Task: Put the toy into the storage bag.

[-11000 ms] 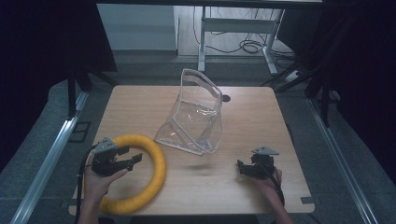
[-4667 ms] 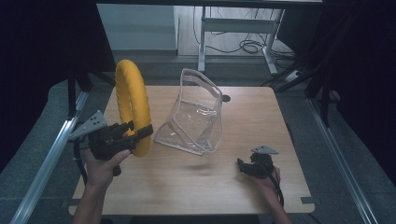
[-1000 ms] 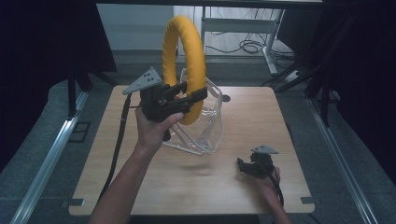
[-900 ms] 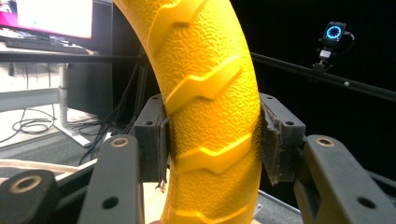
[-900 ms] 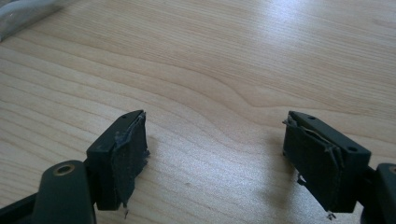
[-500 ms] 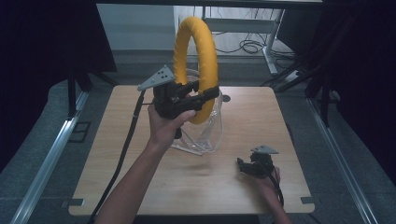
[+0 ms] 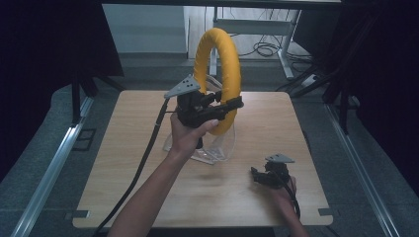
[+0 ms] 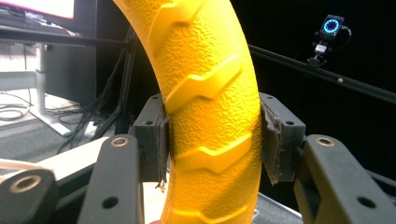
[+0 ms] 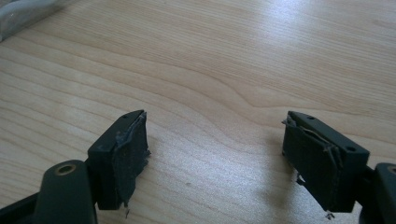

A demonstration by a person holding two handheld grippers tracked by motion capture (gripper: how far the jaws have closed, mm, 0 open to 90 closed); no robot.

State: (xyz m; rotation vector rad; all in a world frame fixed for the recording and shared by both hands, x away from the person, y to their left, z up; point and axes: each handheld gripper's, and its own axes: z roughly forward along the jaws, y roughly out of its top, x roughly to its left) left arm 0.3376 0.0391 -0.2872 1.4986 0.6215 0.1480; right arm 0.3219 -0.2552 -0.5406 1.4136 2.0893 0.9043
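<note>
Yellow tire ring held upright over the clear container

My left claw point(image 7: 232, 106) clamps the yellow ring point(image 7: 217, 74) by its lower arc, both pads pressed on its treaded sides, the ring standing on edge just above the clear plastic container point(image 7: 217, 148) on the counter point(image 7: 123, 148). My right claw point(image 7: 257, 175) rests wide open, nothing between its pads, near the counter's front right.

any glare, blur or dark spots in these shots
High view: dim overall, surroundings near black, the clear container hard to make out behind the yellow ring. Left gripper view: ring texture sharp between the left gripper pads, background dark. Right gripper view: soft glare on the wooden table, open right gripper casting faint shadows.
</note>
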